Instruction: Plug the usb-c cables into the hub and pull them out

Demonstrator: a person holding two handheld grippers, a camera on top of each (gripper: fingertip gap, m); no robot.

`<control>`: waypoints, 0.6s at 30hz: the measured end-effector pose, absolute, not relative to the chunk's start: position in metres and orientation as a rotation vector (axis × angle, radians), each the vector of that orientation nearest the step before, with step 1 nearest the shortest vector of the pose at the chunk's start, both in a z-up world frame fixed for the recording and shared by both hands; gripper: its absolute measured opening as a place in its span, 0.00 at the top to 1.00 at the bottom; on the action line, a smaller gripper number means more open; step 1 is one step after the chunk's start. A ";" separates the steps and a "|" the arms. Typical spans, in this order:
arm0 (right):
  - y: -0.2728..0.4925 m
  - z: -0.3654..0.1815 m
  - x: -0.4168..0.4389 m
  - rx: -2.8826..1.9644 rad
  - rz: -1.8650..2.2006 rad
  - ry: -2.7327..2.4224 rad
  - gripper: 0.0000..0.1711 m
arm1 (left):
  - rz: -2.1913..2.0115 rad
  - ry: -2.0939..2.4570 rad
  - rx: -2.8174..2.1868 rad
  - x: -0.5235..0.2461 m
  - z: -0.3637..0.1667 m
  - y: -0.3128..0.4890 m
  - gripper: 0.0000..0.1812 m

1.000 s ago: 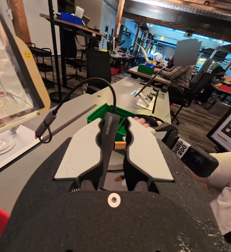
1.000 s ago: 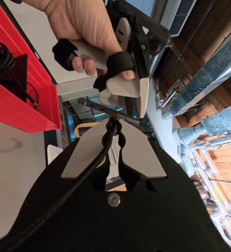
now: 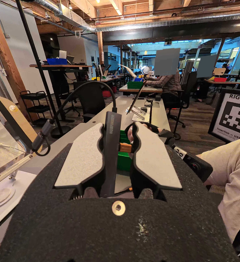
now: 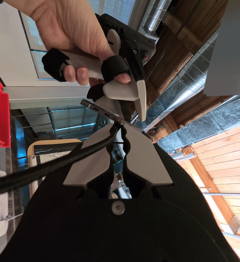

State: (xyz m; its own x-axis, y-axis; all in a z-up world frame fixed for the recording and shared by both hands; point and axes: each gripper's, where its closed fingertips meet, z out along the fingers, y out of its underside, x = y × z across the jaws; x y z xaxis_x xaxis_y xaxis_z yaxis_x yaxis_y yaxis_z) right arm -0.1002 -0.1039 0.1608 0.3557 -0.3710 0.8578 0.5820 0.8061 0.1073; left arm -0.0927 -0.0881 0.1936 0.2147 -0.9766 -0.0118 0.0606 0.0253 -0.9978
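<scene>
Left claw (image 3: 118, 133) clamped on the dark grey hub (image 3: 110, 148), held upright above the grey counter (image 3: 156, 117), orange plug (image 3: 125, 147) seated in the hub's side, right claw (image 4: 118, 126) pinching that plug's black cable (image 4: 68, 157) right at the hub (image 4: 102, 112), green bin (image 3: 123, 160) behind.

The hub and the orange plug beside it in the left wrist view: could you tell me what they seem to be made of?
The hub looks like dark grey anodised metal, matte with crisp edges, though painted plastic is possible. The orange plug has a satin metallic sheen, probably an aluminium shell. The hub's own cable looks like smooth black rubber or plastic.
</scene>
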 end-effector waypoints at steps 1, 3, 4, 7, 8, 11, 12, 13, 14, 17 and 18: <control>-0.106 0.162 -0.100 -0.220 -0.624 -1.030 0.95 | -1.059 1.019 -1.238 -0.092 0.194 -0.091 0.80; -0.109 0.165 -0.098 -0.207 -0.624 -1.011 0.95 | -1.042 1.032 -1.236 -0.092 0.194 -0.094 0.80; -0.111 0.166 -0.097 -0.203 -0.623 -1.005 0.95 | -1.035 1.042 -1.239 -0.092 0.193 -0.095 0.80; -0.113 0.169 -0.095 -0.196 -0.625 -0.993 0.95 | -1.028 1.072 -1.268 -0.092 0.188 -0.096 0.81; -0.114 0.170 -0.094 -0.196 -0.625 -0.990 0.95 | -1.032 1.079 -1.271 -0.092 0.188 -0.097 0.81; -0.116 0.172 -0.092 -0.195 -0.616 -0.991 0.96 | -1.048 1.097 -1.263 -0.093 0.187 -0.100 0.80; -0.116 0.172 -0.092 -0.194 -0.616 -0.988 0.96 | -1.054 1.106 -1.271 -0.093 0.186 -0.100 0.80; -0.117 0.173 -0.092 -0.191 -0.614 -0.992 0.96 | -1.065 1.115 -1.275 -0.093 0.185 -0.101 0.80; -0.118 0.173 -0.092 -0.188 -0.611 -0.996 0.95 | -1.078 1.122 -1.280 -0.093 0.184 -0.101 0.81; -0.121 0.173 -0.092 -0.180 -0.603 -1.006 0.95 | -1.120 1.155 -1.309 -0.095 0.178 -0.102 0.84; -0.122 0.173 -0.092 -0.174 -0.600 -1.012 0.95 | -1.134 1.171 -1.309 -0.095 0.176 -0.103 0.84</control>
State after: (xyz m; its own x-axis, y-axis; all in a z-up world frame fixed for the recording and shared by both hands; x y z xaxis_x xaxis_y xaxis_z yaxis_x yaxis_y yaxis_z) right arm -0.0925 -0.1223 0.1725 0.3859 -0.3897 0.8362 0.5461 0.8270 0.1334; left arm -0.0947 -0.1032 0.1764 0.0896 -0.9957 0.0225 -0.0546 -0.0275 -0.9981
